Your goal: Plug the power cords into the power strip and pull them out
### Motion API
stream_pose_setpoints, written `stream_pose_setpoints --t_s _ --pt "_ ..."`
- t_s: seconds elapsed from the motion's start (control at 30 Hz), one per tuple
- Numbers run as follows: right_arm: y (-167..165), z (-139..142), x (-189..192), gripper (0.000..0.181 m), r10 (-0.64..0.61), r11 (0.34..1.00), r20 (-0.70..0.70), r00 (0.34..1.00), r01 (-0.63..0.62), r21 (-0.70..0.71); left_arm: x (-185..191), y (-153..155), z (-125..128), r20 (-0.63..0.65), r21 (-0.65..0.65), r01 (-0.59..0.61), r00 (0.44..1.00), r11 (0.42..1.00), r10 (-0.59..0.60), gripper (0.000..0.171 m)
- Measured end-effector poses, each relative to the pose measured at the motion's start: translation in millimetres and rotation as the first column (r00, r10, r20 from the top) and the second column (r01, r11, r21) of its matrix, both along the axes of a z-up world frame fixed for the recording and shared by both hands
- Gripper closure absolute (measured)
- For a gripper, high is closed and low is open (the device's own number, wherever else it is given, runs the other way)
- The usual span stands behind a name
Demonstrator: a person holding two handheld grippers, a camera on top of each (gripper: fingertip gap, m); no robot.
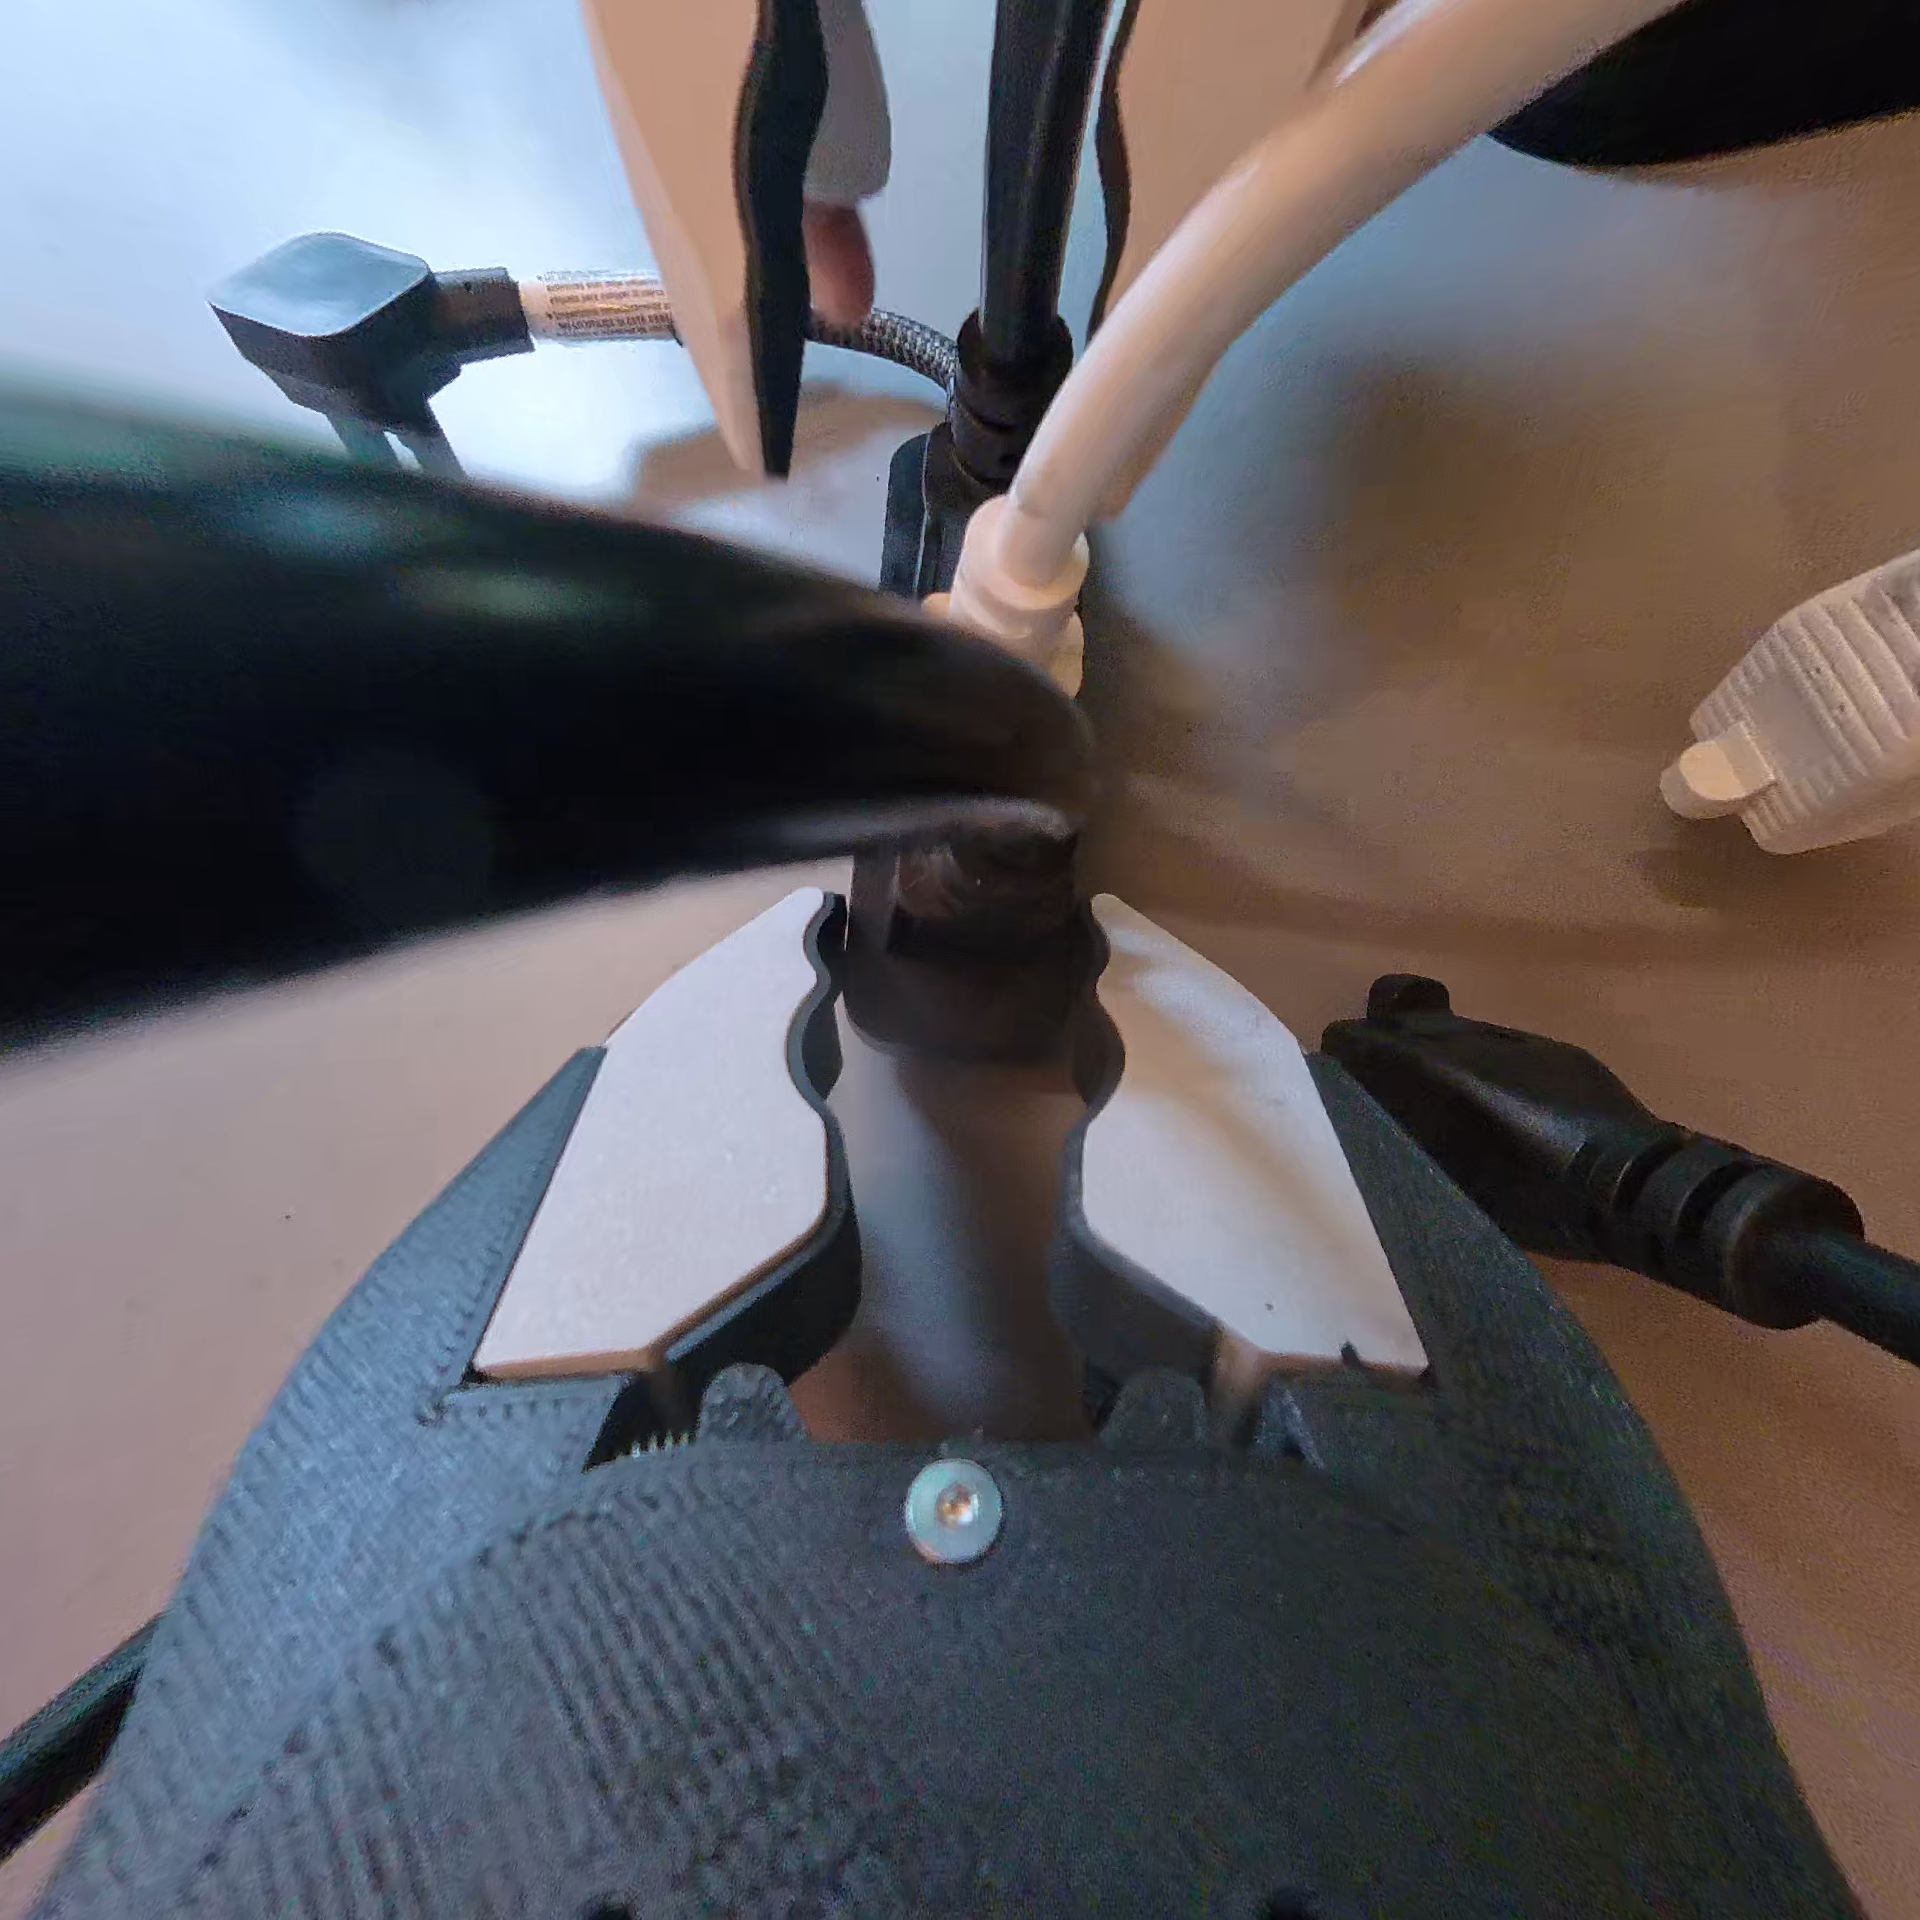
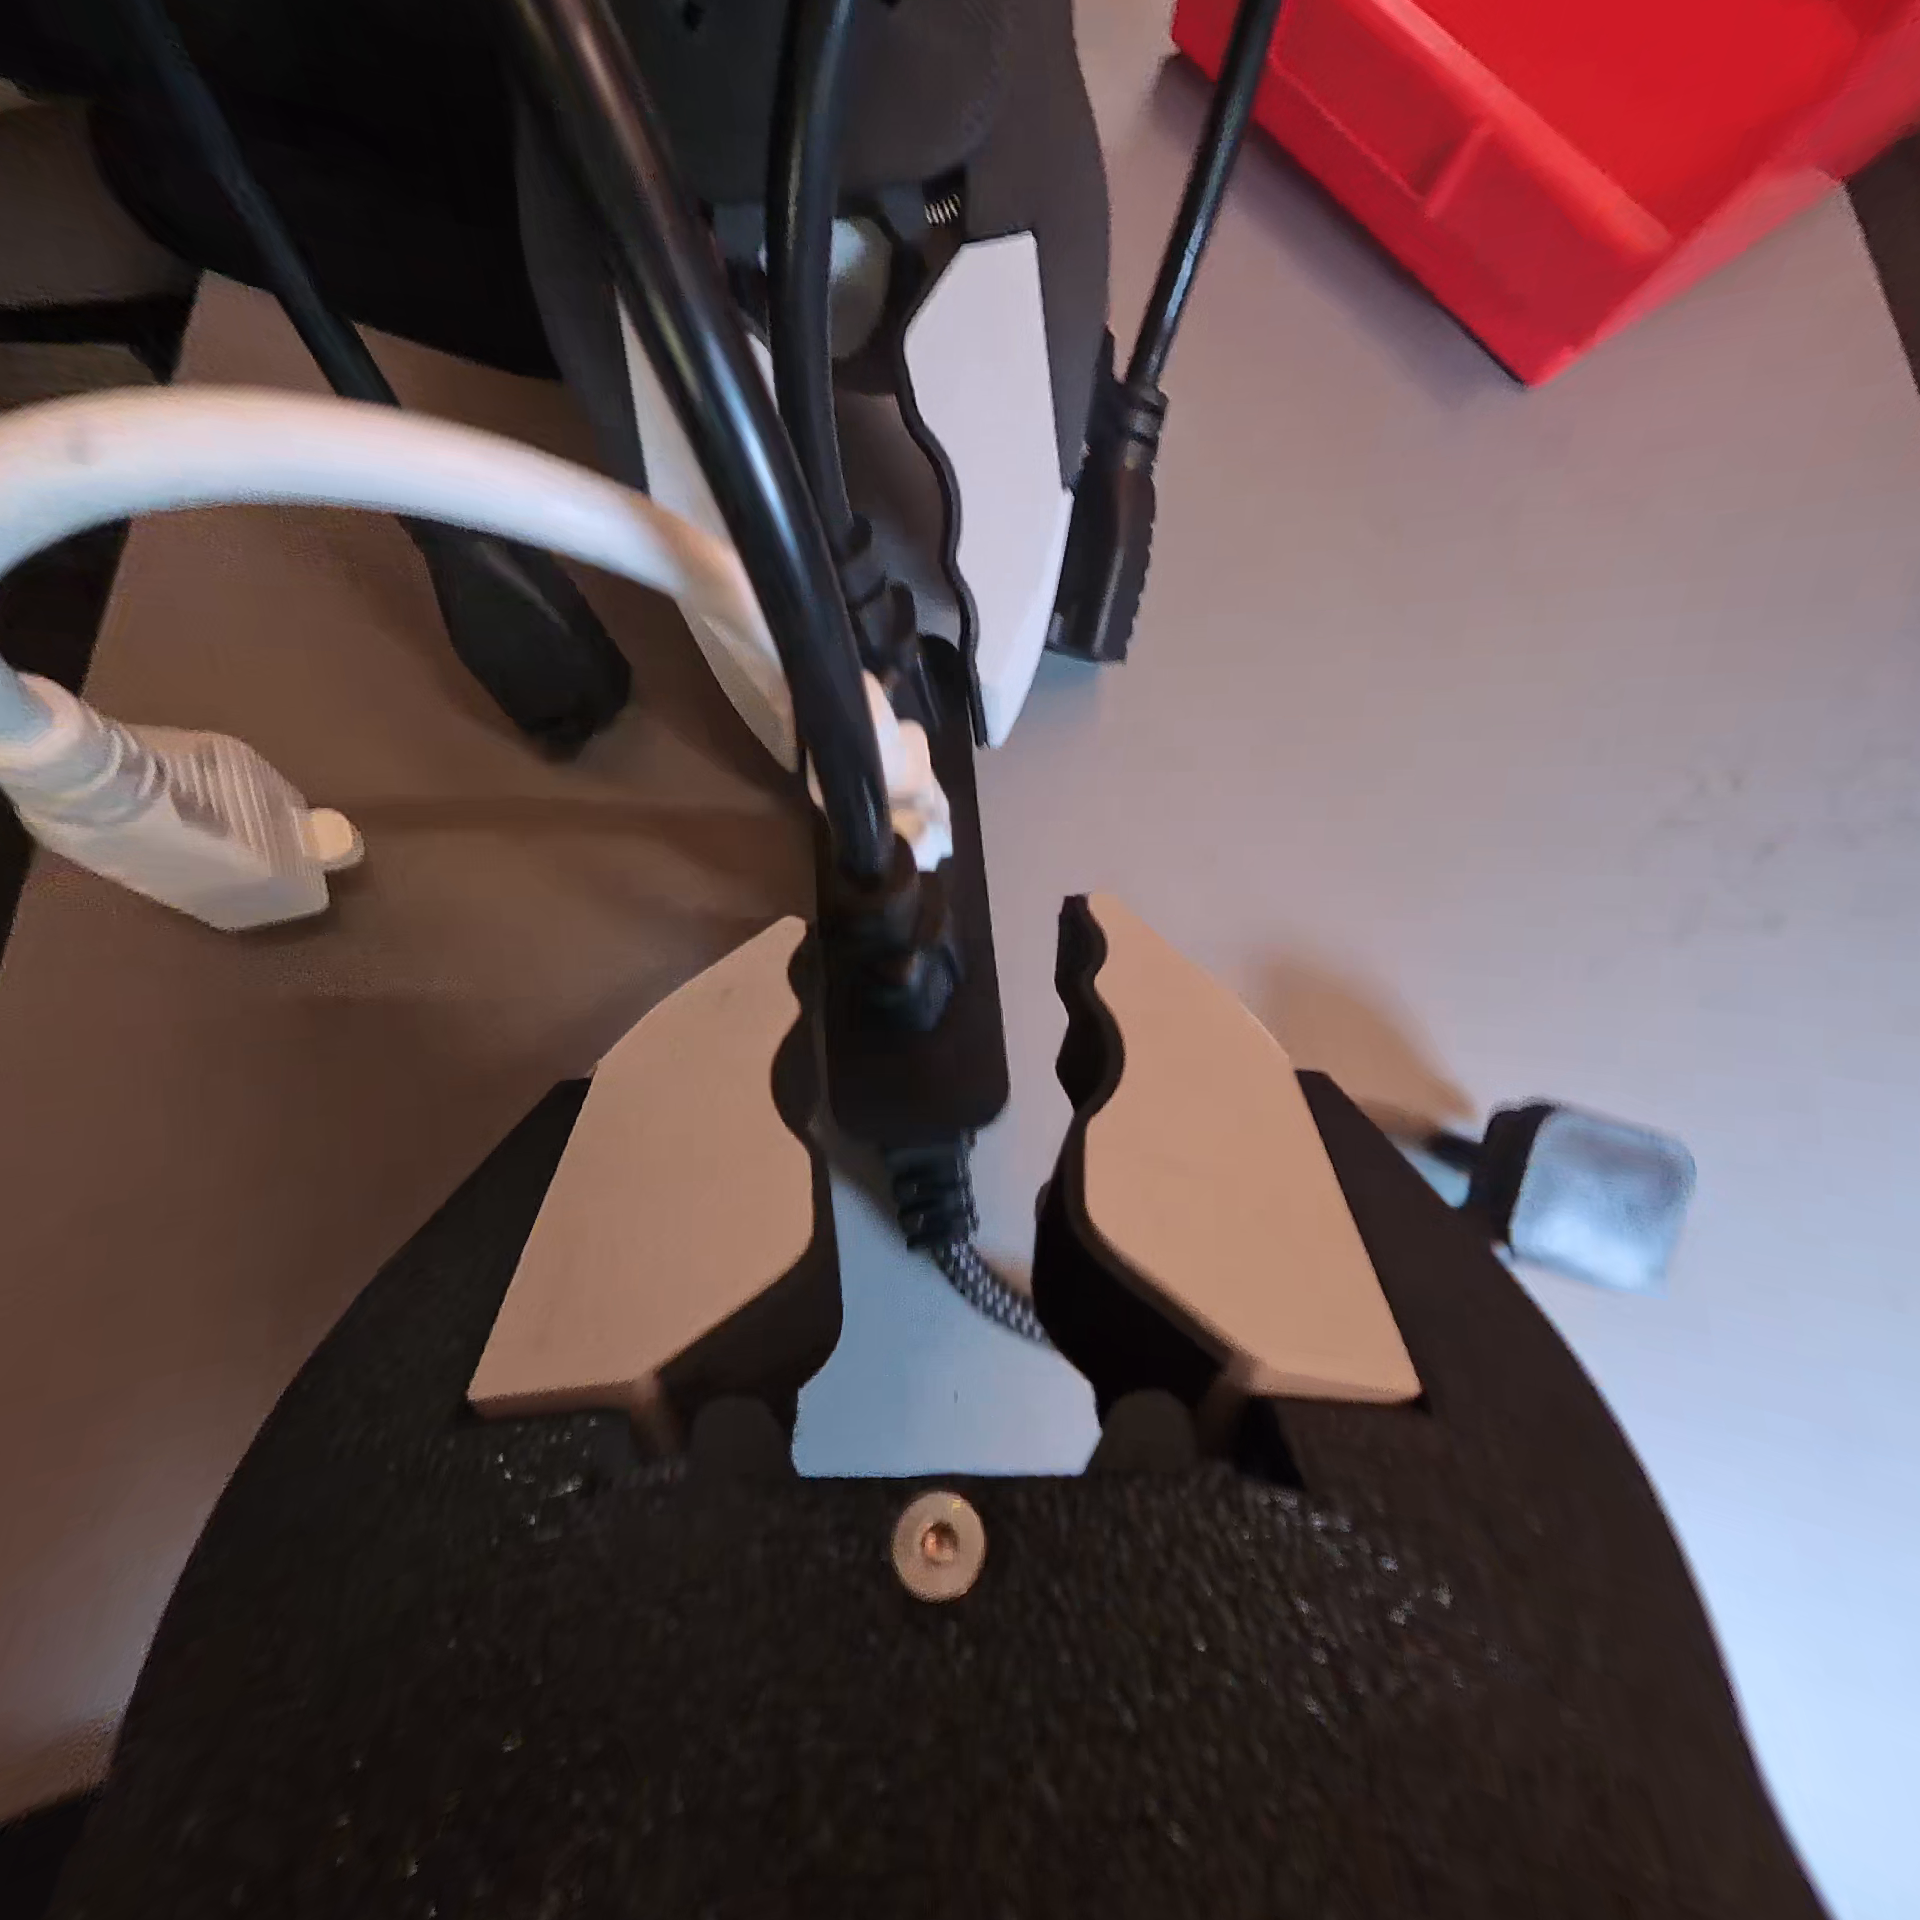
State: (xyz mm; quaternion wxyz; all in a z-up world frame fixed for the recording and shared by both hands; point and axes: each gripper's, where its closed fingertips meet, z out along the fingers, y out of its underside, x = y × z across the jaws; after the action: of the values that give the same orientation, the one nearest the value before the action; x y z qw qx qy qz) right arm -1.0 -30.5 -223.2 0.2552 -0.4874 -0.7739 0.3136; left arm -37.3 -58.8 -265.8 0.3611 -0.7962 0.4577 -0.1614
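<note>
A narrow black power strip lies on the table between both grippers. Three cords stand plugged into it: a black one nearest my right gripper, a white one in the middle, and a black one at the far end. My left gripper is shut on the strip's end. My right gripper is open astride the other end; its left finger touches the strip and the right finger stands apart. The cord nearest the left gripper is blurred.
A loose white plug and a loose black connector lie on the table to the right of the left gripper. The strip's own braided cord ends in a grey plug. A red bin stands at the far right. The tips of one gripper are about 7 cm away from the tips of the other.
</note>
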Motion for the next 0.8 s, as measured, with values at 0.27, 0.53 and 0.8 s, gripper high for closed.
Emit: stream_pose_setpoints --t_s 0.27,0.53,0.8 --pt "-8.3 -14.9 6.5 0.144 -0.002 0.999 -0.014 1.000 0.001 -0.047 6.2 1.9 6.1 0.024 0.013 -0.018 1.000 1.000 0.018 0.125" --pt "-6.9 -22.9 1.2 0.150 0.017 1.000 0.009 1.000 -0.017 0.003 14.8 7.6 -1.0 -0.064 0.029 0.004 0.998 1.000 -0.002 0.128" --pt "-4.6 -23.8 1.3 0.151 0.001 1.000 -0.031 1.000 -0.002 -0.015 16.9 7.7 -4.0 -0.010 -0.110 0.033 0.999 0.993 -0.035 0.129"
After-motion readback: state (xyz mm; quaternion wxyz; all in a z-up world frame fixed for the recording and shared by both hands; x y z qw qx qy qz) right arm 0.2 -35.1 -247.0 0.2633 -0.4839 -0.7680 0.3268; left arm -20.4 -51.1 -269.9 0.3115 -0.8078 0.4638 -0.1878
